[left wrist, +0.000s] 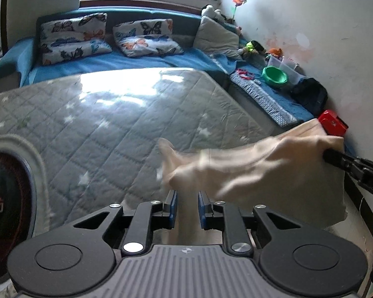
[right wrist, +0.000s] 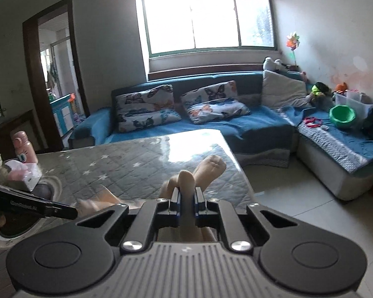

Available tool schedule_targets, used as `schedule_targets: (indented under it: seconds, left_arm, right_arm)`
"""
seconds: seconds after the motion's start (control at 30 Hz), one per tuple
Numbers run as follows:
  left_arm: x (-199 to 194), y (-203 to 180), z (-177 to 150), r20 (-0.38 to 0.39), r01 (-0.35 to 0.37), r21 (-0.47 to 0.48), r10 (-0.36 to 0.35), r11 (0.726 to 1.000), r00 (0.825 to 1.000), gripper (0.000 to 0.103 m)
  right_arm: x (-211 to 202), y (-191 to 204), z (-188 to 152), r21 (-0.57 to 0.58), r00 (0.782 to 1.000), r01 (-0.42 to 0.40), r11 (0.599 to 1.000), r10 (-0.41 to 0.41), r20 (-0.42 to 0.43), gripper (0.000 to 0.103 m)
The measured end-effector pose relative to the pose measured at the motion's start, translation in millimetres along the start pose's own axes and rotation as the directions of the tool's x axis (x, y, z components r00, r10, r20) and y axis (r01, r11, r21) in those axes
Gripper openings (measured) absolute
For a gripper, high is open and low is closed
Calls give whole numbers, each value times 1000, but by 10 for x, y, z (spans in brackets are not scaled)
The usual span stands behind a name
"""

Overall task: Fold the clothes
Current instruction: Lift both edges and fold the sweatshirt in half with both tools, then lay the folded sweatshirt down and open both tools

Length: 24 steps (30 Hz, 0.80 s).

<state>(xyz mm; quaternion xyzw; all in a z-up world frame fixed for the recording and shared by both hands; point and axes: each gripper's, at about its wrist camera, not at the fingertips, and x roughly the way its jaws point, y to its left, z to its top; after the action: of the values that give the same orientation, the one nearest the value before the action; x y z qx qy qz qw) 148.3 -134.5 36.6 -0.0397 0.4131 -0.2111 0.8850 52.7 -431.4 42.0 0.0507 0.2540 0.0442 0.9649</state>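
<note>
Beige garment held up between both grippers over the table's right edge.

The left gripper (left wrist: 187,204) pinches one bunched part of the beige garment (left wrist: 261,171) in its jaws; the right gripper (right wrist: 187,198) has its jaws pressed together on another fold, cloth poking out past the tips. The garment sags between them above the quilted grey table (left wrist: 112,124).

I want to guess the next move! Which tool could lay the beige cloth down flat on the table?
Probably the left tool: beige cloth stretches from it above the open quilted table. The right tool only pinches a bunched-up end.
</note>
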Motion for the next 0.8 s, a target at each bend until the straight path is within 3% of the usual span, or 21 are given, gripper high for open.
schedule_targets:
  seconds: [0.13,0.5,0.67,0.8]
  left_arm:
    - [61,-82,58,9,7,-4,-7,1000,1000,20]
    - [297,-7,-138,-72,-15,-18,14,1000,997,21]
    - [321,6,-219,-90,-21,-10,20,1000,996,26]
    - [321,-10,-243,-89,-20,-3,20,1000,996,31]
  right_arm:
    - [63,-89,-12,8,999,37,999,-37,-22,8]
    - [264,-167,-109,-26,993,105,994,-106,-48,8]
    - [396,-158,-173,-61,978,189,980,-193,-80,17]
    - [418,-85,-185,-74,982,158,985,-164,-94,21]
